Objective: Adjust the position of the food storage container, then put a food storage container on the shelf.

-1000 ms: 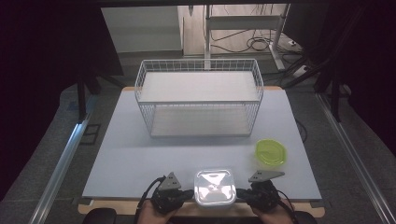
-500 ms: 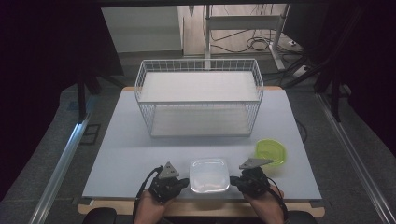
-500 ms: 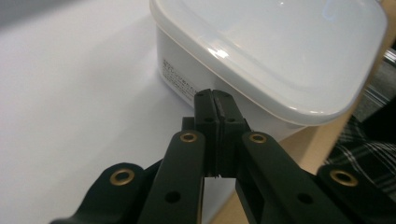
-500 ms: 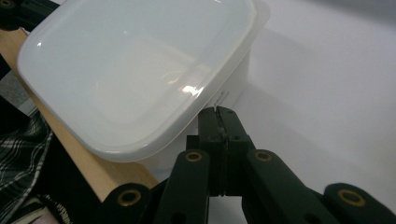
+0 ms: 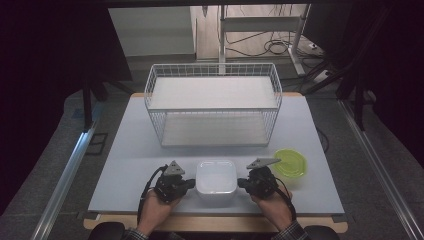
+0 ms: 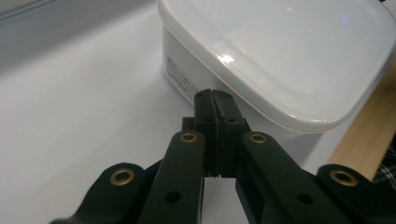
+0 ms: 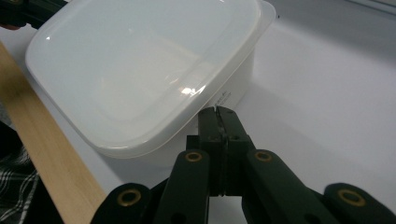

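A white square container (image 5: pixel 216 176) with its lid on sits on the pale table (image 5: pixel 135 150) near the front edge. My left gripper (image 5: pixel 192 183) is at the container's left side and my right gripper (image 5: pixel 241 183) is at its right side. In the left gripper view the jaws are shut, and the left gripper (image 6: pixel 215 95) meets the wall of the container (image 6: pixel 280 56) just under the lid's rim. In the right gripper view the right gripper (image 7: pixel 217 112) is also shut, with its tips at the opposite wall of the container (image 7: pixel 140 70). Nothing is between either pair of jaws.
A white wire basket (image 5: pixel 212 66) stands across the middle and back of the table. A yellow-green round dish (image 5: pixel 291 163) lies just right of my right gripper. The table's wooden front edge (image 7: pixel 46 158) runs close behind the container.
The container and both grippers have moved together away from the front edge, toward the wire basket. Both jaws stayed shut.
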A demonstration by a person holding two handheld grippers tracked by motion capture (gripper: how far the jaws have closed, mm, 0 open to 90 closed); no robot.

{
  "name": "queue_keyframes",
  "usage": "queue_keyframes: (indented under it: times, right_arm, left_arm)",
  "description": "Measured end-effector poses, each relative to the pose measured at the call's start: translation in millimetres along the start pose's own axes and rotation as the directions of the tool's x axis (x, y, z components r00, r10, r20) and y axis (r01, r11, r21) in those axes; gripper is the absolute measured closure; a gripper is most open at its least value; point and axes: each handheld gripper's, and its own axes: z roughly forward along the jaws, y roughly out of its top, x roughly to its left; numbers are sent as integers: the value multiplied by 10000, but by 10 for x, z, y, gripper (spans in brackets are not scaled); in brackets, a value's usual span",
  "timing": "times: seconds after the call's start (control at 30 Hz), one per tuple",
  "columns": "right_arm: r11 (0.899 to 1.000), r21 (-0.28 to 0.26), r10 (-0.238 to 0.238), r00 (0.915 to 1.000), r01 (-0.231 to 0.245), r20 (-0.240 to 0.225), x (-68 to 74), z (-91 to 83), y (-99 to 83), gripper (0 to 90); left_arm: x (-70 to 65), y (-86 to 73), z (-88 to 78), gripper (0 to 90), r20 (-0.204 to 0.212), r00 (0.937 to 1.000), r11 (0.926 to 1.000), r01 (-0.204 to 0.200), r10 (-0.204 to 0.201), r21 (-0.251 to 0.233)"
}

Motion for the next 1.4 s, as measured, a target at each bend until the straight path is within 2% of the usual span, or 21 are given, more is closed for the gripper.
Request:
queue_keyframes:
  times: [0.2, 0.33, 0.4, 0.47, 0.5, 0.53, 0.57, 0.6, 0.63, 0.73, 0.77, 0.8, 0.83, 0.87, 0.9, 0.93, 0.97, 1.1, 1.2, 1.27, 1.4]
  right_arm:
    - [9997, 48, -219, 9997, 218, 100, 20, 75, 83, 898]
    - [9996, -64, -259, 9997, 259, 26, 20, 68, 70, 895]
    - [9994, -187, -302, 9995, 302, 20, 14, 30, 62, 867]
    - [9985, -316, -446, 9987, 454, 243, -4, -22, 53, 843]
    - [9978, -514, -409, 9986, 426, 336, -58, -86, 31, 804]
    - [9978, -514, -409, 9986, 426, 336, -58, -86, 31, 804]
    - [9965, -691, -447, 9985, 468, 319, -114, -147, 0, 762]
    - [9965, -691, -447, 9985, 468, 319, -114, -147, 0, 762]
    - [9961, -722, -486, 9983, 508, 322, -134, -176, -14, 735]
    - [9940, -966, -479, 9984, 504, 287, -172, -244, -46, 619]
    - [9930, -1053, -520, 9983, 544, 251, -172, -256, -57, 537]
    - [9930, -1053, -520, 9983, 544, 251, -172, -256, -57, 537]
    - [9917, -1073, -694, 9974, 709, 179, -162, -252, -72, 451]
    - [9917, -1073, -694, 9974, 709, 179, -162, -252, -72, 451]
    - [9905, -1081, -832, 9964, 845, 165, -147, -248, -94, 363]
    - [9905, -1081, -832, 9964, 845, 165, -147, -248, -94, 363]
    - [9892, -1184, -858, 9962, 868, 138, -142, -249, -116, 284]
    - [9889, -1201, -864, 9961, 876, 152, -149, -251, -147, 227]
    - [9887, -1268, -784, 9968, 801, 179, -162, -248, -169, 191]
    - [9876, -1413, -664, 9977, 680, 157, -168, -251, -172, 164]
    - [9862, -1542, -593, 9982, 597, 74, -165, -250, -160, 134]
  left_arm:
    - [65, -15, -20, 897, -99, 9998, 9998, 197, -198, -99]
    - [69, -27, -24, 881, -137, 9999, 9999, 70, -72, -151]
    - [68, -52, -50, 839, -368, 9993, 9998, -102, 95, -191]
    - [82, -88, -86, 798, -715, 9969, 9993, -328, 315, -169]
    - [101, -113, -110, 741, -816, 9961, 9991, -366, 347, -213]
    - [121, -136, -139, 741, -882, 9956, 9991, -333, 307, -275]
    - [144, -173, -202, 676, -1108, 9934, 9984, -334, 281, -458]
    - [144, -173, -202, 645, -1108, 9934, 9984, -334, 281, -458]
    - [160, -191, -259, 645, -1228, 9917, 9976, -450, 382, -530]
    - [179, -215, -322, 500, -1194, 9919, 9958, -513, 421, -752]
    - [205, -237, -325, 402, -1057, 9930, 9954, -615, 536, -734]
    - [205, -237, -325, 346, -1057, 9930, 9954, -615, 536, -734]
    - [225, -261, -310, 291, -1032, 9925, 9954, -721, 653, -634]
    - [225, -261, -310, 257, -1032, 9925, 9954, -721, 653, -634]
    - [227, -272, -306, 216, -1090, 9913, 9950, -803, 735, -600]
    - [227, -272, -306, 182, -1090, 9913, 9950, -803, 735, -600]
    - [220, -274, -308, 163, -1149, 9903, 9946, -848, 775, -598]
    - [207, -280, -317, 124, -1208, 9889, 9930, -957, 869, -691]
    - [215, -285, -310, 85, -1128, 9900, 9909, -961, 852, -943]
    - [220, -288, -306, 63, -1198, 9883, 9881, -1073, 939, -1106]
    - [243, -291, -301, 41, -885, 9920, 9846, -1022, 902, -1420]
